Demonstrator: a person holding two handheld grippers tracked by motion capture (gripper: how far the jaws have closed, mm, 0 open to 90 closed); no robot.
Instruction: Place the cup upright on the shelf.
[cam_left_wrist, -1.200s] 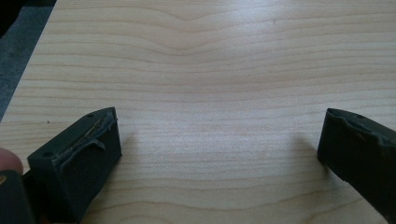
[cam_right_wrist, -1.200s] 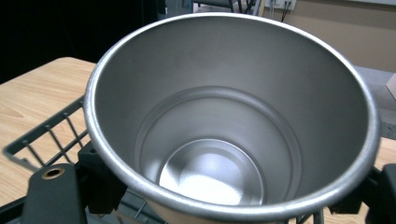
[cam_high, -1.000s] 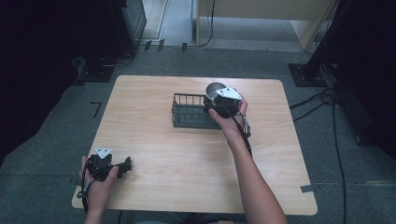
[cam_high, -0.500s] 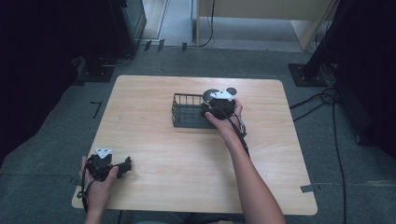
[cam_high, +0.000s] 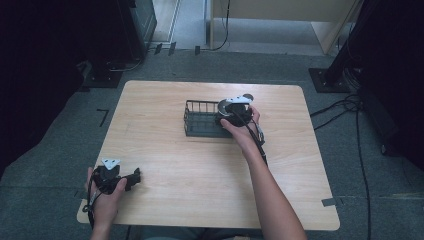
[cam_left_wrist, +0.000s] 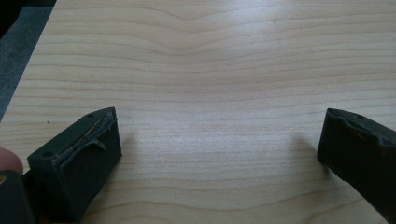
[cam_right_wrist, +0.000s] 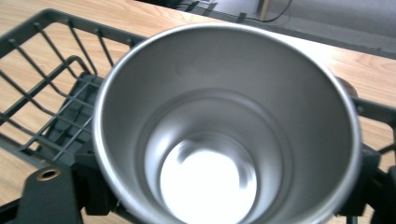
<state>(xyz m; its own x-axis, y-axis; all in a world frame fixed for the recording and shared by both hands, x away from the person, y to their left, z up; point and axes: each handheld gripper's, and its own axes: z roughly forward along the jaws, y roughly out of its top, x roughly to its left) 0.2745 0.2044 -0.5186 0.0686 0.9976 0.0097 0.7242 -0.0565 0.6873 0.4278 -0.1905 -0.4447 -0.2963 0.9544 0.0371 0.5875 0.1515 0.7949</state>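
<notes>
A steel cup (cam_right_wrist: 224, 140), mouth toward the camera, sits between the jaws of my right gripper (cam_right_wrist: 210, 205), which is shut on its sides. In the high view the right gripper (cam_high: 234, 112) holds the cup (cam_high: 223, 107) at the right end of a dark wire basket (cam_high: 200, 119). The basket's bars (cam_right_wrist: 46, 93) lie right behind and below the cup. My left gripper (cam_high: 134, 178) rests at the table's front left corner. Its jaws stand wide apart over bare wood, and the gripper (cam_left_wrist: 219, 149) is open with nothing between them.
The light wooden table (cam_high: 175, 200) has broad free room between the basket and the left hand. Grey carpet, black stands and cables (cam_high: 350, 107) surround it. A small dark object (cam_high: 248, 96) shows just beyond the right gripper.
The right gripper has carried the cup a little to the left and nearer, down toward the basket's right end. The left gripper has not moved.
</notes>
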